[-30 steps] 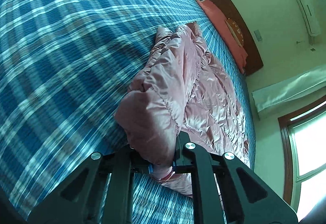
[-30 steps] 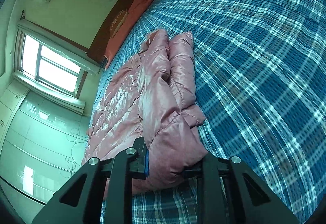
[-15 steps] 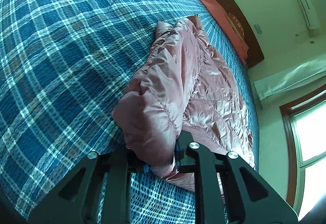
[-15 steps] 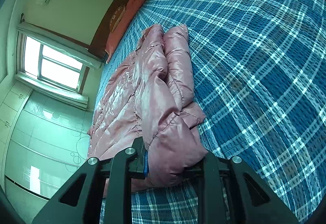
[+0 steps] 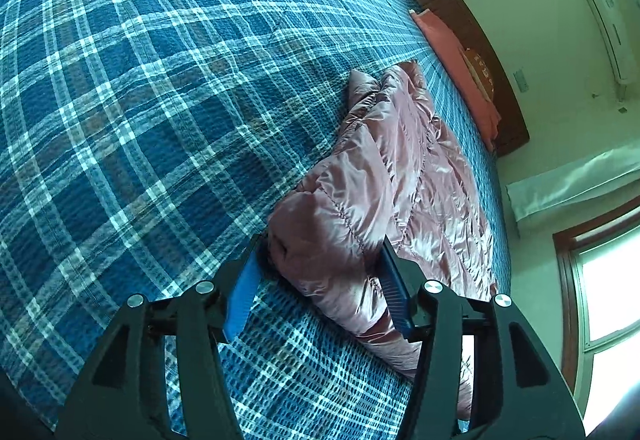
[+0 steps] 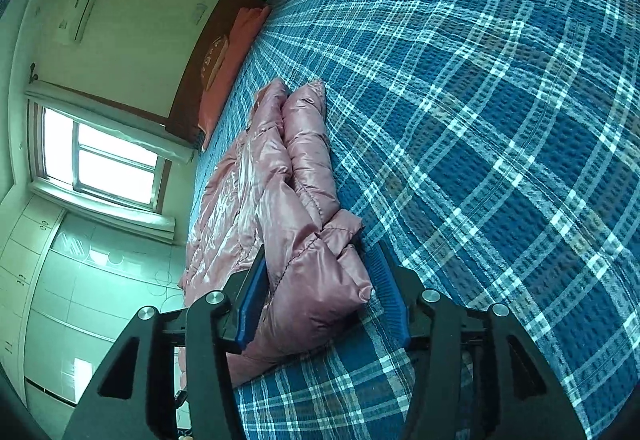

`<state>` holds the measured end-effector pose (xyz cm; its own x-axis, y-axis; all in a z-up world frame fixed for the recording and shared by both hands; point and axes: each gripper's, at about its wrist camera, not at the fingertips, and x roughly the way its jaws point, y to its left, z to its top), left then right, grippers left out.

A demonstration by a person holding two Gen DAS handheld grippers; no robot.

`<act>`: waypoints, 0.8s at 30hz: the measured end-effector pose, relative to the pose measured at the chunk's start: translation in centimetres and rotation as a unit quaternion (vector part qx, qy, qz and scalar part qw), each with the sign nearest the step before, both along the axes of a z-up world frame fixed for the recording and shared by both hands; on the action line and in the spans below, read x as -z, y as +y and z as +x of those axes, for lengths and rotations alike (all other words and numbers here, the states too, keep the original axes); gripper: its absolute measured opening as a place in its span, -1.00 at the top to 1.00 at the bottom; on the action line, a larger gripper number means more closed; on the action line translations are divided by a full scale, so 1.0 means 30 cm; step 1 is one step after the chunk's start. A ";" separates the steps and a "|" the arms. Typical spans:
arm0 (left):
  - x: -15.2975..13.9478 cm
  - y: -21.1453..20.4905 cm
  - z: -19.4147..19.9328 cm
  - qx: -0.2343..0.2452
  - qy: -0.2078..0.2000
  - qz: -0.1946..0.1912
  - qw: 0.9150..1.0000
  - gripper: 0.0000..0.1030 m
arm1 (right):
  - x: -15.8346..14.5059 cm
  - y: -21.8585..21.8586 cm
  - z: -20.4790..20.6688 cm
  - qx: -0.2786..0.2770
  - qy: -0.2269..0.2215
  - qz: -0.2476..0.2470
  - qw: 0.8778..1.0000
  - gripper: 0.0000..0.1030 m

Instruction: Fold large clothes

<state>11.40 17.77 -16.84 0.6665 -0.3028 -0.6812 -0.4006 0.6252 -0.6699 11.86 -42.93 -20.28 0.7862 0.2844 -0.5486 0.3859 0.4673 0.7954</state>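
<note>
A shiny pink puffer jacket (image 5: 384,176) lies folded lengthwise on the blue plaid bedspread (image 5: 140,100). My left gripper (image 5: 320,264) is open, its blue-padded jaws spread either side of the jacket's near folded corner, which rests on the bed. The same jacket shows in the right wrist view (image 6: 280,192). My right gripper (image 6: 320,272) is open too, its jaws apart around the jacket's other near corner, which lies loose between them.
The bedspread also fills the right wrist view (image 6: 500,120). An orange pillow (image 5: 460,68) lies against the dark wooden headboard (image 5: 492,80) at the far end. Windows (image 6: 104,164) and white wardrobe doors (image 6: 60,300) line the wall beside the bed.
Both grippers have opened and let go of the jacket's folded edge, which now rests on the bed. Both have drawn back a little.
</note>
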 end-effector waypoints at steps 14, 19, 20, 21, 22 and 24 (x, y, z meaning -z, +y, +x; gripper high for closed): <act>-0.001 0.016 0.021 0.028 0.006 0.017 0.999 0.01 | -0.016 0.006 0.009 0.001 0.008 -0.021 1.000 0.18; -0.051 0.058 0.000 0.026 0.026 0.059 0.998 -0.12 | -0.080 -0.046 -0.032 0.016 0.034 -0.078 0.996 0.10; -0.062 0.063 -0.003 0.027 0.030 0.072 0.997 -0.12 | -0.094 -0.054 -0.041 0.021 0.042 -0.092 0.995 0.10; -0.081 0.071 -0.008 0.026 0.036 0.098 0.994 -0.12 | -0.113 -0.063 -0.050 0.028 0.055 -0.115 0.991 0.10; -0.101 0.077 -0.012 0.023 0.042 0.129 0.990 -0.12 | -0.130 -0.070 -0.058 0.033 0.064 -0.134 0.988 0.10; -0.146 0.087 -0.016 0.021 0.043 0.189 0.981 -0.11 | -0.172 -0.077 -0.068 0.040 0.074 -0.171 0.982 0.10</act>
<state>10.92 20.37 -12.46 0.5942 -0.0449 -0.8031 -0.4135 0.8394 -0.3528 9.81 -45.23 -15.11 0.7030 0.0049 -0.7111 0.5317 0.6604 0.5302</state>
